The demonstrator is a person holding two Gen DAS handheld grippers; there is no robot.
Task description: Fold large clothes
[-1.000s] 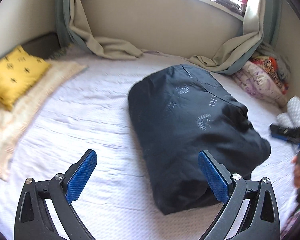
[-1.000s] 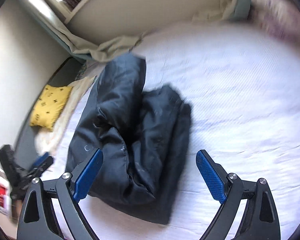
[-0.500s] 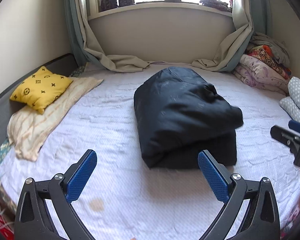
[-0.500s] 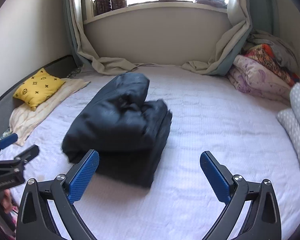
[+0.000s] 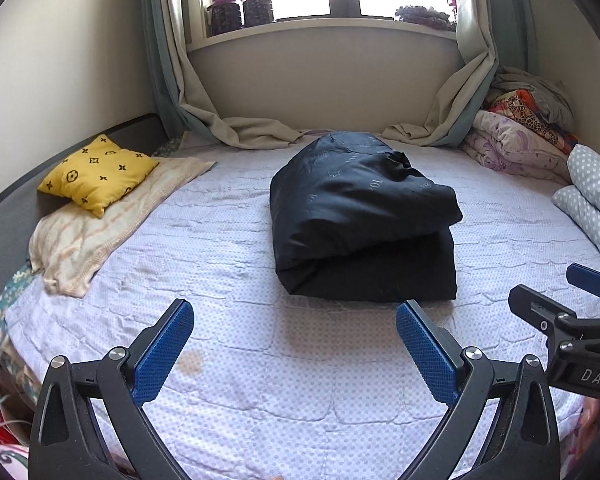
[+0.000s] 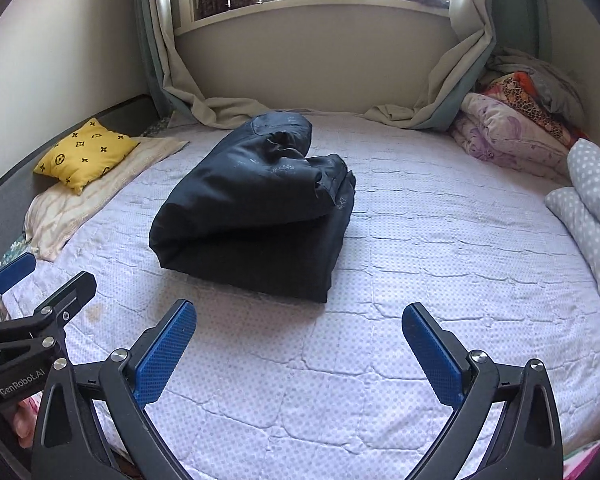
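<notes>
A large dark navy garment (image 5: 360, 220) lies folded into a thick bundle in the middle of the white quilted bed (image 5: 260, 380); it also shows in the right wrist view (image 6: 256, 216). My left gripper (image 5: 294, 352) is open and empty, held back near the bed's front edge, well short of the bundle. My right gripper (image 6: 300, 354) is open and empty too, equally far back. Each gripper shows at the edge of the other's view: the right one (image 5: 572, 320) and the left one (image 6: 28, 300).
A yellow patterned pillow (image 5: 96, 172) lies on a cream blanket (image 5: 100, 232) at the left. Folded quilts (image 5: 516, 140) and a dotted pillow (image 5: 596, 200) are stacked at the right. Curtains (image 5: 244, 132) drape onto the bed below the window sill with jars (image 5: 240, 10).
Both grippers have drawn back from the folded garment toward the front of the bed and levelled out. The bundle has settled and lies still.
</notes>
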